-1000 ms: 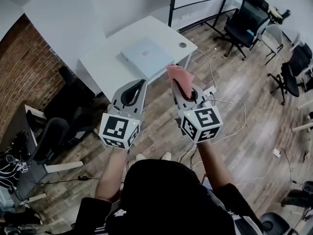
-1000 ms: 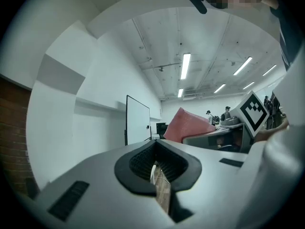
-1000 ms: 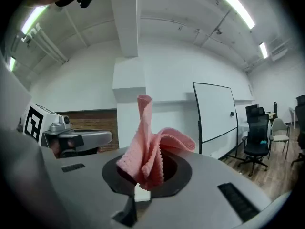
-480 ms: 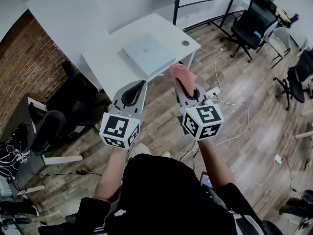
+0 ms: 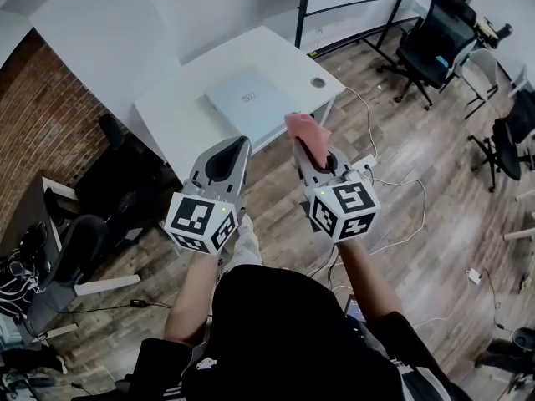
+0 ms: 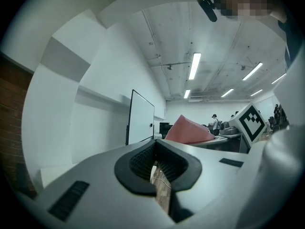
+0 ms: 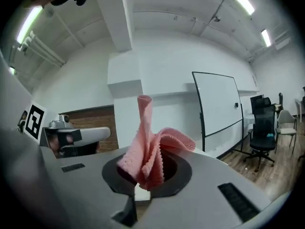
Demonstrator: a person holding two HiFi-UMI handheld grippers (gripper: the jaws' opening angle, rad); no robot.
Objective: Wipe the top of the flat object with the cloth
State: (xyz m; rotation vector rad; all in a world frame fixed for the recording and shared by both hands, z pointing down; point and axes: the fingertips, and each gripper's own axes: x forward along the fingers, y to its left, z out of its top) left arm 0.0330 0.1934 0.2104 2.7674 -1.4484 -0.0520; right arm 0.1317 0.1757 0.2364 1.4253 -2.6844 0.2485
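**Office floor, table, then tools:** A wooden floor (image 5: 435, 174) spreads under a person standing short of a white table (image 5: 175, 107), a gripper in each hand, held side by side. A brick wall (image 5: 42, 115) flanks the table's left. Office chairs (image 5: 430, 40) stand well apart to the right.

On the tabletop, towards its near edge, lies the flat object (image 5: 252, 100), a pale, square-cornered slab with a bare top and nothing touching it. The left gripper (image 5: 242, 143) is clenched on nothing, and its own view shows its jaws pressed together. The right gripper (image 5: 303, 150) is clamped on the pink cloth (image 5: 307, 132), which bunches out of the pads and stands in loose folds above them.

The step in hand looks like the approach: the cloth is gripped, wiping has not yet begun, and both grippers hang over the floor, short of the table's rim. The next move likely calls for carrying the right gripper forward and leftward over the slab. It would then need tipping down so that the cloth's free folds, not the jaw tips, meet the top.

The slab's near corner lies close to the table's edge, so strokes towards the person could nudge it off. Bare tabletop to the left and beyond gives room. Loose cables (image 5: 393, 186) trail on the floor to the person's right.
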